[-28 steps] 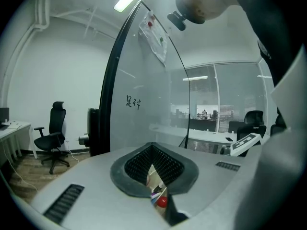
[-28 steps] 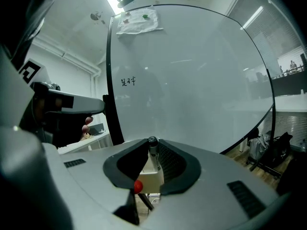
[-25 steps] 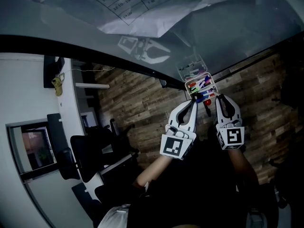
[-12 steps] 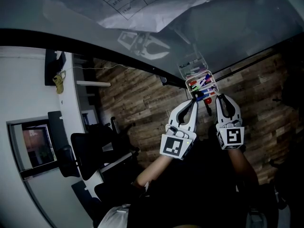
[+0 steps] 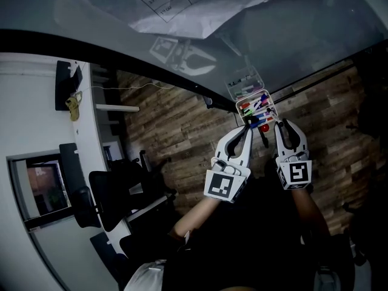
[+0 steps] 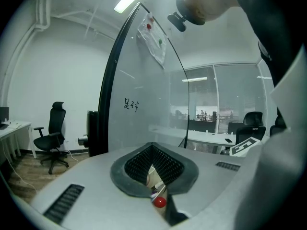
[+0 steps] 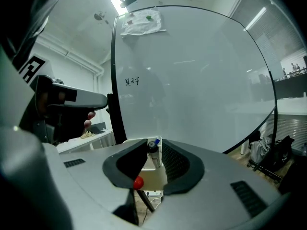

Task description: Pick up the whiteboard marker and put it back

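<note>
A small clear tray (image 5: pixel 256 106) full of coloured markers hangs at the lower edge of the whiteboard (image 5: pixel 291 35), with a red ball (image 5: pixel 265 127) just under it. My right gripper (image 5: pixel 281 125) reaches up to the tray's right side. In the right gripper view its jaws hold a dark-capped whiteboard marker (image 7: pixel 153 156) standing upright over the cream tray (image 7: pixel 154 178). The jaws have just been opening a little, and the pads still seem to touch the marker. My left gripper (image 5: pixel 247 129) is just left of the tray, shut and holding nothing.
A printed paper sheet (image 5: pixel 200 5) is stuck high on the whiteboard, which bears small handwriting (image 7: pixel 131 82). Black office chairs (image 5: pixel 115 193) and a white desk (image 5: pixel 36 102) stand to the left on the wooden floor (image 5: pixel 176 132). A dark cable (image 7: pixel 144 200) hangs below the tray.
Both grippers stay where they were beside the tray. Only the head view drifts slightly.
</note>
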`<act>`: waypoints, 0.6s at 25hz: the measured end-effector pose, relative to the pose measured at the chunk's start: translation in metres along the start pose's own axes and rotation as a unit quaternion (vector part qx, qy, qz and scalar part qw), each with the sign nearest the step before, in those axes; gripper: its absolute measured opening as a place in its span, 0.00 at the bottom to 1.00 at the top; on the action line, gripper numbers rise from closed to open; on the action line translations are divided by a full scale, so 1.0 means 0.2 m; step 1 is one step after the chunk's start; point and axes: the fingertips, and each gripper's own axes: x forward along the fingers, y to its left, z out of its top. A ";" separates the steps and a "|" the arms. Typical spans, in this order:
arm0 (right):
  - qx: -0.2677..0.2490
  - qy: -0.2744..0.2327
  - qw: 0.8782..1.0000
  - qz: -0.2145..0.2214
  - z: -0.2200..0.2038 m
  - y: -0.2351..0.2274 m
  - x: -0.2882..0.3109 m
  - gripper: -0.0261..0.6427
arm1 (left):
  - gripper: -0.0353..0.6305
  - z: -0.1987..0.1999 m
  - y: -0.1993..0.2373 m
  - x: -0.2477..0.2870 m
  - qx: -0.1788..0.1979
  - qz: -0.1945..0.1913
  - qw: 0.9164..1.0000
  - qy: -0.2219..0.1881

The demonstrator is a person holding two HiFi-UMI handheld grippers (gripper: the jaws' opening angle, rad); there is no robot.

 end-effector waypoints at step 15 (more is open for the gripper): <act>-0.039 -0.015 0.999 -0.024 0.05 0.03 -0.07 0.20 | 0.05 0.02 0.02 -0.04 -0.011 -0.018 1.000 -0.020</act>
